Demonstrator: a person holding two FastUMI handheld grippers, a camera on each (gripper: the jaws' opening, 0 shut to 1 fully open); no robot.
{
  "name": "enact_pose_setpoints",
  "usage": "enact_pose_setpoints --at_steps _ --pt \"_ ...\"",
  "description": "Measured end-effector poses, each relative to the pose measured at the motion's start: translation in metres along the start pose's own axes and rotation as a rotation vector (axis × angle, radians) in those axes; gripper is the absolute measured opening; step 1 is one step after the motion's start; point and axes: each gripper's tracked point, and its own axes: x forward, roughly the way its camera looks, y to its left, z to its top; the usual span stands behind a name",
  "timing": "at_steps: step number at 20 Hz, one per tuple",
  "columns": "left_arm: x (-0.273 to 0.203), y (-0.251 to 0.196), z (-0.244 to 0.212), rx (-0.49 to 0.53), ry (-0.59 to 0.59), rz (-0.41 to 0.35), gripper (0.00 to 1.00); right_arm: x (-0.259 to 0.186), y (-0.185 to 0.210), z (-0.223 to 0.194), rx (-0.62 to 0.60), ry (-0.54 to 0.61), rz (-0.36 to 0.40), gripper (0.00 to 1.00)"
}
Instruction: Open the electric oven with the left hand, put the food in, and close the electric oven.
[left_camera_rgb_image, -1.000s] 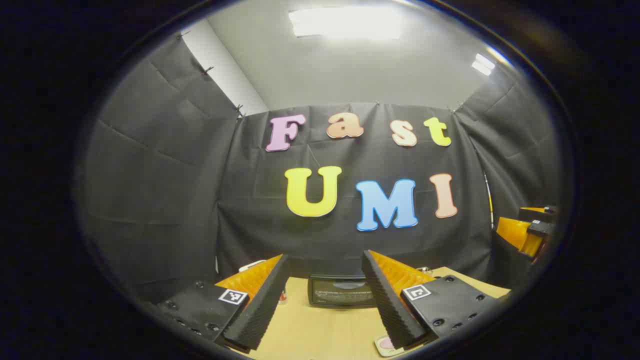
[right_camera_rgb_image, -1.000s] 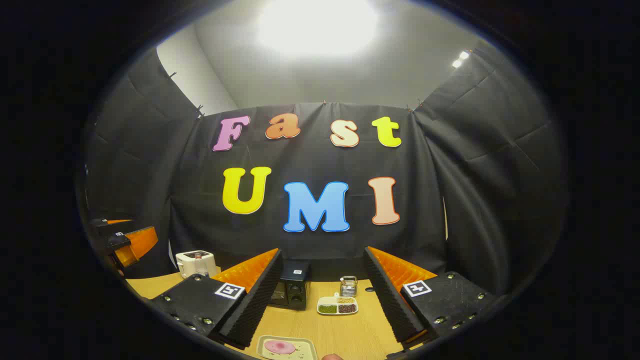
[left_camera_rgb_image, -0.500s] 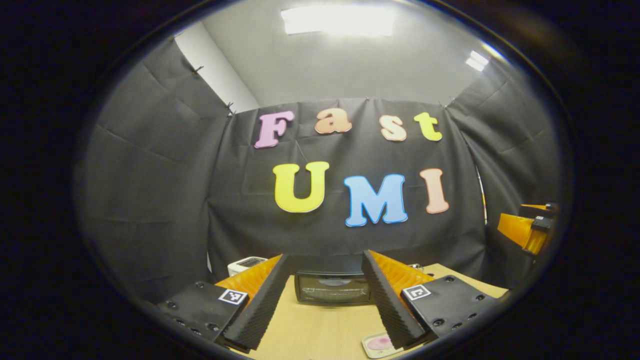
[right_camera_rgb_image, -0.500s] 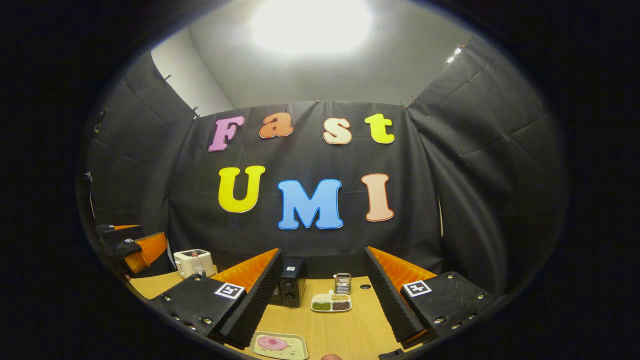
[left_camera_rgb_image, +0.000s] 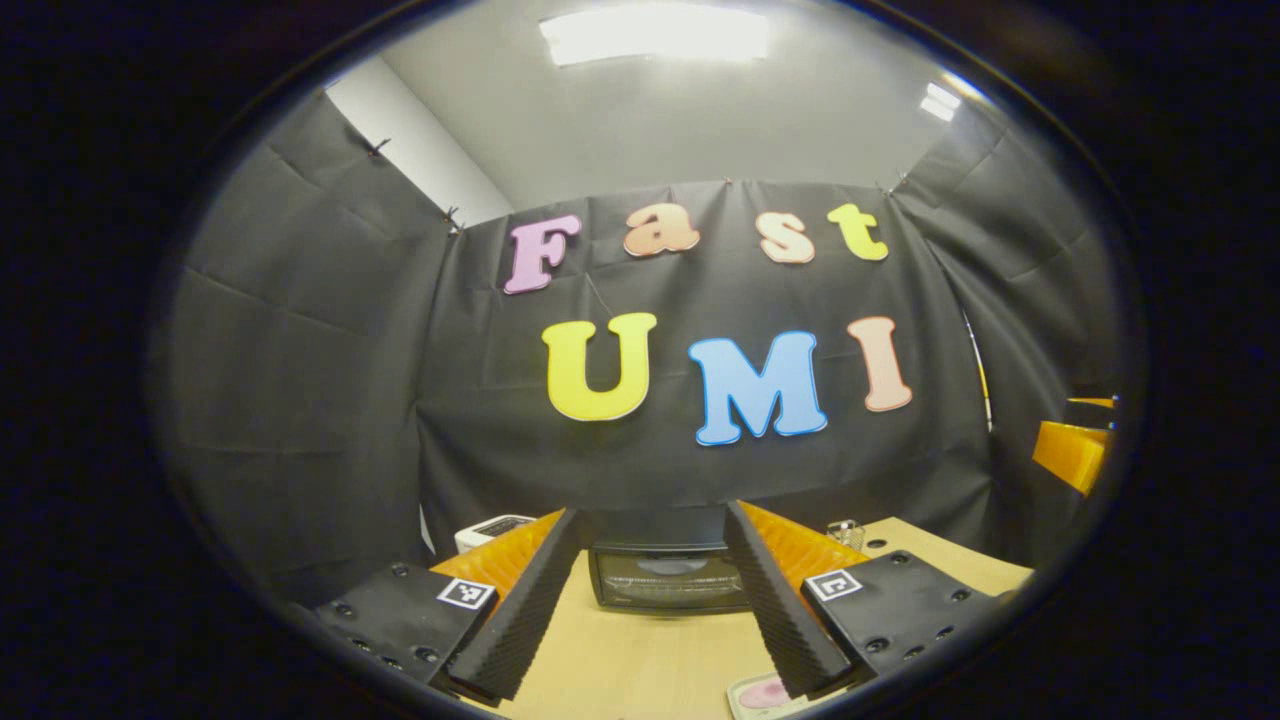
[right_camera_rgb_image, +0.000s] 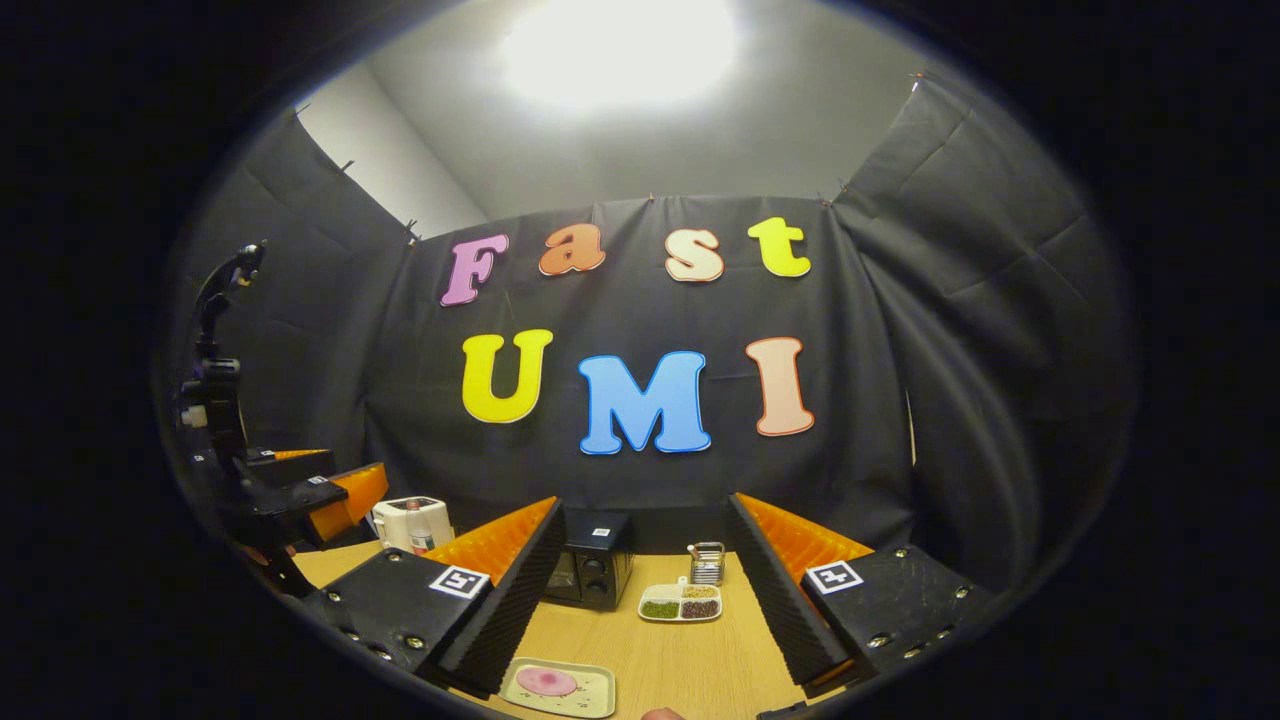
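Observation:
The black electric oven stands at the back of the wooden table, door closed, straight ahead of my left gripper. That gripper is open and holds nothing. A pale tray with a pink slice of food lies by its right finger. In the right gripper view the oven is seen from its knob side, and the food tray lies near the front. My right gripper is open and empty above the table. The left gripper shows at the far left.
A white toaster stands left of the oven. A divided dish of grains and a small metal holder sit right of it. The other gripper shows at the right edge of the left gripper view.
The oven looks larger and more centred between my left fingers than a second ago. The right gripper view has swung slightly left, and the left gripper looms larger in it.

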Motion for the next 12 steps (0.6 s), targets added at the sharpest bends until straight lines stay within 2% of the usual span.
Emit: enact_pose_setpoints --at_steps 1,2,4,7,8,12 --pt "0.013 0.000 -0.004 0.003 0.002 -0.006 0.97 0.003 0.001 0.000 0.000 0.000 0.001 0.99" --pt "0.026 0.001 -0.008 0.008 -0.001 -0.009 1.00 0.007 0.000 0.000 -0.002 -0.002 -0.003 0.99" --pt "0.056 0.004 -0.017 0.018 -0.009 -0.021 1.00 0.018 0.002 0.001 -0.011 -0.018 -0.011 0.99" --pt "0.103 0.001 -0.046 0.017 0.033 -0.059 1.00 0.038 0.002 -0.002 -0.032 -0.023 -0.057 0.99" --pt "0.120 0.000 -0.054 0.012 0.042 -0.074 0.97 0.045 0.003 -0.002 -0.042 -0.024 -0.073 0.99" --pt "0.181 -0.006 -0.095 -0.005 0.095 -0.134 0.99 0.074 0.012 -0.017 -0.053 0.012 -0.126 0.99"
